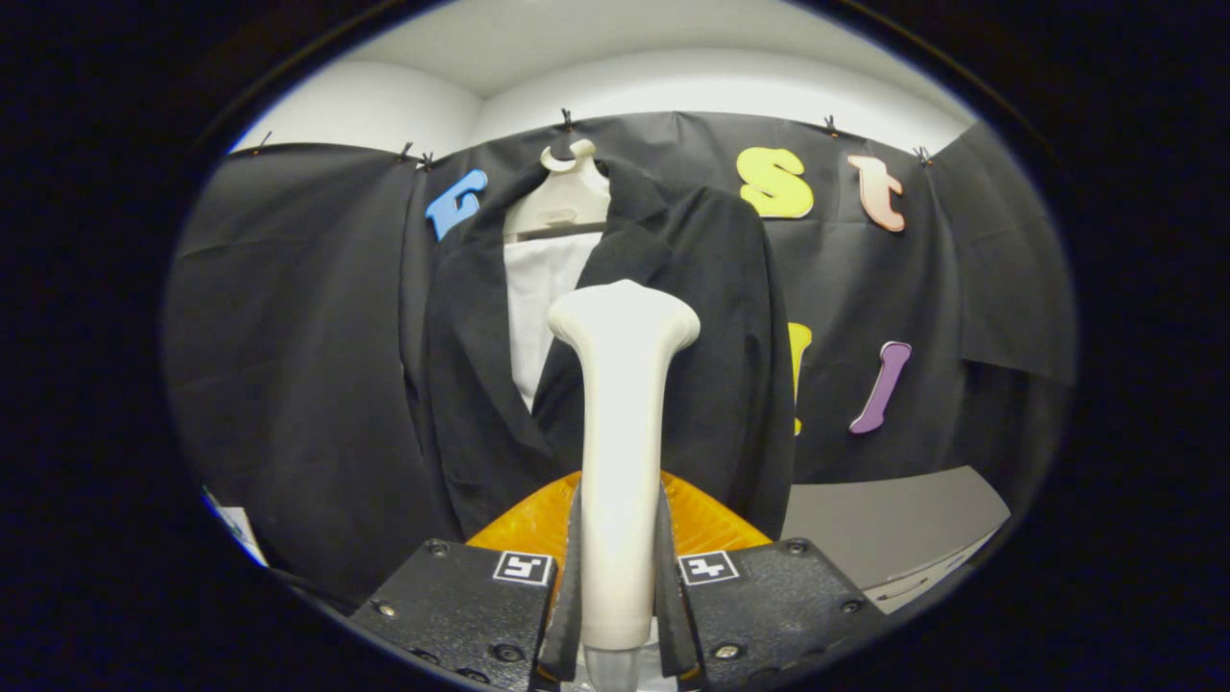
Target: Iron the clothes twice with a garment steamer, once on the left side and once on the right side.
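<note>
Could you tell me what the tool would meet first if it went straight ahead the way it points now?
Probably the black jacket hanging ahead: the tool is shut on the steamer, whose head would touch first, though depth is unclear.

Cream steamer (pixel 622 423), black jacket (pixel 673 317), white hanger (pixel 562 197)

Booth wall: black cloth (pixel 307 317) hung in panels across the back, wrinkled, pinned along its top edge by small dark clips (pixel 567 119). Above the cloth, a plain white wall (pixel 673 86) curved up to a white ceiling (pixel 577 38), evenly lit. At 4 o'clock, a grey tabletop (pixel 884 529) stood against the cloth. At 8 o'clock, a small white object, too little visible to identify.
</note>
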